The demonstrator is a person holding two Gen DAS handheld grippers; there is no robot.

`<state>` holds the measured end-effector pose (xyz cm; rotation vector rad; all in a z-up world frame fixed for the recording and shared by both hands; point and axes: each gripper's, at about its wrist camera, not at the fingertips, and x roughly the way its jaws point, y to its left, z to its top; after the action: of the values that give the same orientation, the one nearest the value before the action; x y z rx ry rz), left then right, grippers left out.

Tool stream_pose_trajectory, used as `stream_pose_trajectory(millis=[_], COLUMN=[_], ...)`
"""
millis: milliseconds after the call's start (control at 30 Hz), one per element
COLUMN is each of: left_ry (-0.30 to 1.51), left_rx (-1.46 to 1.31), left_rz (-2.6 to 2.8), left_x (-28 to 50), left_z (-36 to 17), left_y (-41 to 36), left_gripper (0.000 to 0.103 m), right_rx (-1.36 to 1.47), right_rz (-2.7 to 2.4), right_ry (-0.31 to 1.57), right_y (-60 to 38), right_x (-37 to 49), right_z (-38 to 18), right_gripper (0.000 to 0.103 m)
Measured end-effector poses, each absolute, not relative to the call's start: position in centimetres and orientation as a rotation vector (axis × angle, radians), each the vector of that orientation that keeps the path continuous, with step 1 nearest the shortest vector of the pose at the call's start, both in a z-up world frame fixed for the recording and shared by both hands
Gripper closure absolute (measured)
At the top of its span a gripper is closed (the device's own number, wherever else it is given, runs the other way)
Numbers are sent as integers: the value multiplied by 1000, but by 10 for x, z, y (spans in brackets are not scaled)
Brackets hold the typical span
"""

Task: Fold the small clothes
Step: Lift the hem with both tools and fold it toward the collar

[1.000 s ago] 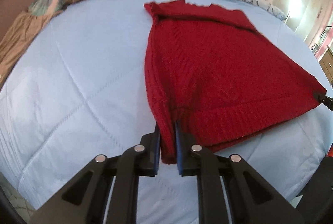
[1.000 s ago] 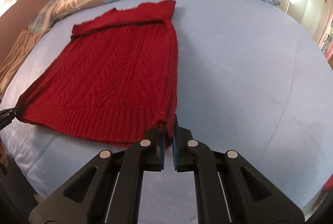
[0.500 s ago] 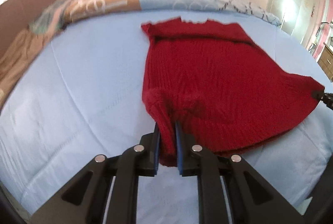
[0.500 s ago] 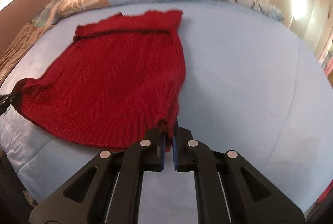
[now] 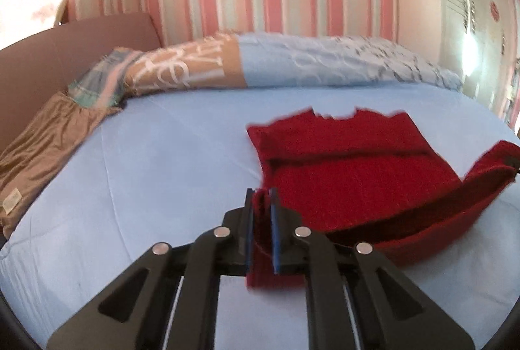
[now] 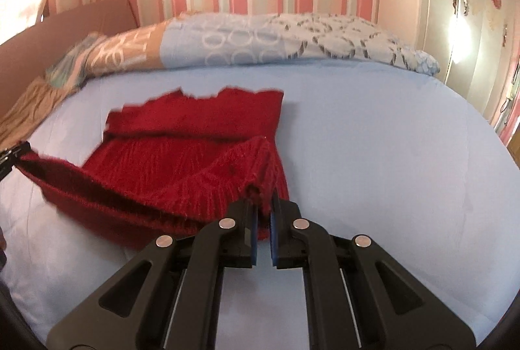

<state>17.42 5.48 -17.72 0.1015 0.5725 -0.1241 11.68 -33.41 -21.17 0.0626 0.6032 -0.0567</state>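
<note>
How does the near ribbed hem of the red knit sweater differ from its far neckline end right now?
The ribbed hem of the red knit sweater is raised off the light blue quilted bedspread, while the neckline end lies flat on it. The hem is pinched at its corners by the left gripper and right gripper; the neckline is untouched. The hem curls and sags between the grips; the neckline stays spread. Both are the same red knit.

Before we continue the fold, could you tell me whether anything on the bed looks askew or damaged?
Nothing stands out. The red sweater shows no visible damage; its hem is lifted off the blue bedspread, pinched by the left gripper and the right gripper.
</note>
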Motion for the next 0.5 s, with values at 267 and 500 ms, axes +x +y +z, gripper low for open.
stream_pose_trajectory(millis=[267,500], left_ry=[645,701], left_rx=[8,-21], left_rz=[-126,-197], left_x=[243,280], left_z=[-198,-218], left_y=[65,68], left_gripper=[96,97], right_rx=[82,77], right_rz=[-44,-33], right_ry=[590,596], right_y=[-338,-340], right_x=[182,207], right_z=[-218,-227], right_gripper=[97,97])
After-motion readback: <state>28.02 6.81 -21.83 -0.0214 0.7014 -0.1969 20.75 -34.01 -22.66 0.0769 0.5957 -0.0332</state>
